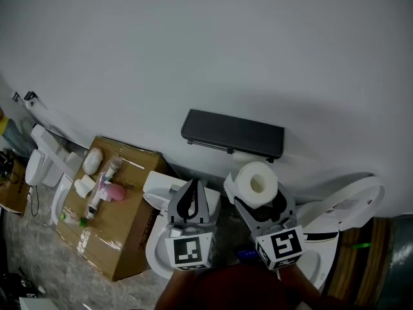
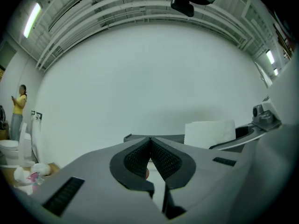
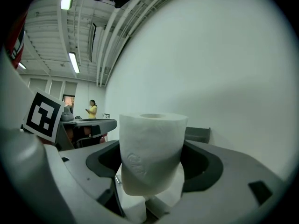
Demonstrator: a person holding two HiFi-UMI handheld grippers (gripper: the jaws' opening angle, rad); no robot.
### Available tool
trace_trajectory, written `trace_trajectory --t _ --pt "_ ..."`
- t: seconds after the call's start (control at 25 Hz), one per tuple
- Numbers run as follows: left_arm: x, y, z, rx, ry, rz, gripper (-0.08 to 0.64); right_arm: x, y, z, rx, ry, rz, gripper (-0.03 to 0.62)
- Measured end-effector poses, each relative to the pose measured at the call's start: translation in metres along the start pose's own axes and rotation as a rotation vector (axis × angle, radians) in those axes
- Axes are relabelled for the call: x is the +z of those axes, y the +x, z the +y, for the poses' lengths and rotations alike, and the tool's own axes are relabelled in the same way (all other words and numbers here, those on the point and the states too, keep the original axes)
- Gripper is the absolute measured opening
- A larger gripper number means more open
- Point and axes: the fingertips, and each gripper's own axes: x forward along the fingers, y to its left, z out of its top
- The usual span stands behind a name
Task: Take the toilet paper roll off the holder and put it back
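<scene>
A white toilet paper roll (image 1: 255, 183) (image 3: 150, 152) stands upright between the jaws of my right gripper (image 1: 250, 196) (image 3: 152, 164), which is shut on it. The roll (image 2: 209, 133) also shows at the right of the left gripper view. The dark holder (image 1: 233, 134) is mounted on the white wall just above and left of the roll; its edge (image 3: 196, 134) shows behind the roll. My left gripper (image 1: 191, 194) (image 2: 150, 149) hangs to the left of the right one, shut with nothing between its pads, pointing at the holder (image 2: 154, 137).
White toilets stand along the wall: one (image 1: 161, 202) under my left gripper, one (image 1: 345, 208) with a raised seat at right, another (image 1: 42, 163) at far left. A cardboard box (image 1: 113, 221) carries small bottles and packets. A person (image 3: 91, 110) stands far off.
</scene>
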Motion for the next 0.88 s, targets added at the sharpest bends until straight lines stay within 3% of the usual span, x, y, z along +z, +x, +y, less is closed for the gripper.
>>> trace_trajectory --t 0.32,0.56,0.72,0.88 --pt "-0.007 -0.005 -0.001 0.006 -0.023 0.004 0.012 -0.010 0.002 0.002 0.010 -0.004 0.028 0.385" --pt "0.002 -0.008 -0.015 -0.031 0.031 -0.040 0.012 -0.007 0.001 -0.004 -0.007 -0.006 0.034 0.385" --pt "-0.002 -0.009 -0.007 0.025 -0.002 -0.023 0.012 -0.008 0.001 -0.005 -0.009 -0.003 0.033 0.385" --pt "-0.006 -0.008 -0.004 0.032 0.005 -0.015 0.012 -0.006 0.000 -0.004 -0.020 0.003 0.018 0.385"
